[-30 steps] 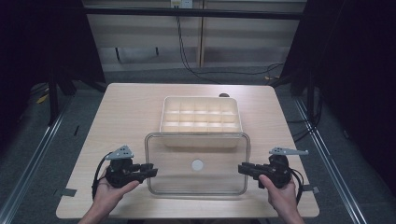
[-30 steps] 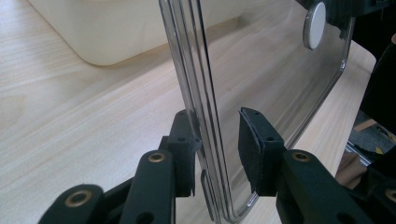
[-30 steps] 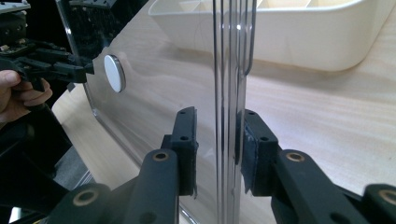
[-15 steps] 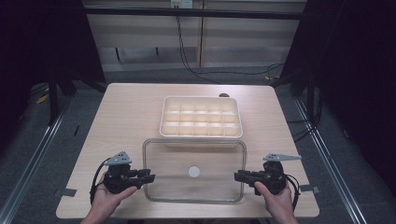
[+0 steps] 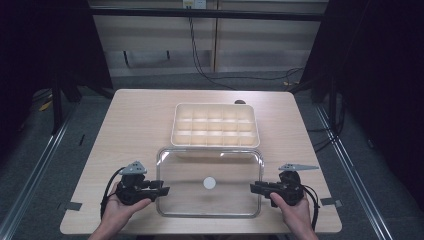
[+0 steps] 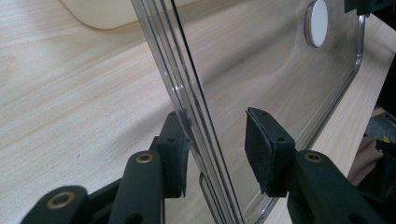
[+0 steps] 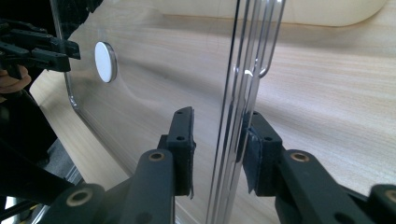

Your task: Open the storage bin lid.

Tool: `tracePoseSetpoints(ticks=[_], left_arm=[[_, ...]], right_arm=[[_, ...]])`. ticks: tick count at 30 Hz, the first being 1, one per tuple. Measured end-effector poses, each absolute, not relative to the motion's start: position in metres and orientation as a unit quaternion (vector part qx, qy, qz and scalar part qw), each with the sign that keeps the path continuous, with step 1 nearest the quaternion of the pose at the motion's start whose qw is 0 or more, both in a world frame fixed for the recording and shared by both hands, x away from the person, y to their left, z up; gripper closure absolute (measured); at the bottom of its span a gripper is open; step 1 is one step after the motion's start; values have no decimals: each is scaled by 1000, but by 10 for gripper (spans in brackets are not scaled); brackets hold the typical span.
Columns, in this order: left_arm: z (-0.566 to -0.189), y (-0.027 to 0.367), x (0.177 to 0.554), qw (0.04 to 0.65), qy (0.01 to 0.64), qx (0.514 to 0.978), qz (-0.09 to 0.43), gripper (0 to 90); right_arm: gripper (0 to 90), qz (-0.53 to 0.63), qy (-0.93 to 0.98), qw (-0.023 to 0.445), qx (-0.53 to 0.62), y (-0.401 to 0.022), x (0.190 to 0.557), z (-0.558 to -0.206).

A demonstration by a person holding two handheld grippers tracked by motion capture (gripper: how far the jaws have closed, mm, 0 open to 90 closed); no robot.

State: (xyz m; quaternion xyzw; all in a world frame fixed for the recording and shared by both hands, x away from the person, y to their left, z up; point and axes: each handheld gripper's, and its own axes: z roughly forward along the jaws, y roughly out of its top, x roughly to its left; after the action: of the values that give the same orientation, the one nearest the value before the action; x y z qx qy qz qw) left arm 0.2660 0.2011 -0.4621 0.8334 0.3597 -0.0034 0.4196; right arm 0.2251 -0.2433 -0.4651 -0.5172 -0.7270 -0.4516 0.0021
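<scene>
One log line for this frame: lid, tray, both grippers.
clear plastic lid flat on table, near cream compartment tray | left gripper jaws opening, rim between, right pad off | right gripper opening, rim between

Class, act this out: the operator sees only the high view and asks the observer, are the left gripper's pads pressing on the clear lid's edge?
Observer: No. The left gripper has just been opening; the rim of the lid stands between its jaws, and one pad is clear of it.
Operator: And the right gripper?
Observer: It has just been opening too; a gap shows between its near pad and the rim.
Operator: What is the white dot on the lid?
Observer: A flat round disc set in the clear panel.
</scene>
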Motion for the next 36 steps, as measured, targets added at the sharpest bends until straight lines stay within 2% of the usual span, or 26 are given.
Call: tracePoseSetpoints(ticks=[8, 20, 36], left_arm=[[-469, 203, 272, 424, 373, 825, -27, 596], [-474, 200, 277, 416, 369, 831, -36, 572], [-479, 197, 279, 403, 379, 832, -50, 562]], right_arm=[[650, -441, -733, 3, -518, -242, 233, -469], [578, -431, -736, -7, -522, -239, 240, -476], [530, -418, -732, -11, -538, -237, 237, -482]])
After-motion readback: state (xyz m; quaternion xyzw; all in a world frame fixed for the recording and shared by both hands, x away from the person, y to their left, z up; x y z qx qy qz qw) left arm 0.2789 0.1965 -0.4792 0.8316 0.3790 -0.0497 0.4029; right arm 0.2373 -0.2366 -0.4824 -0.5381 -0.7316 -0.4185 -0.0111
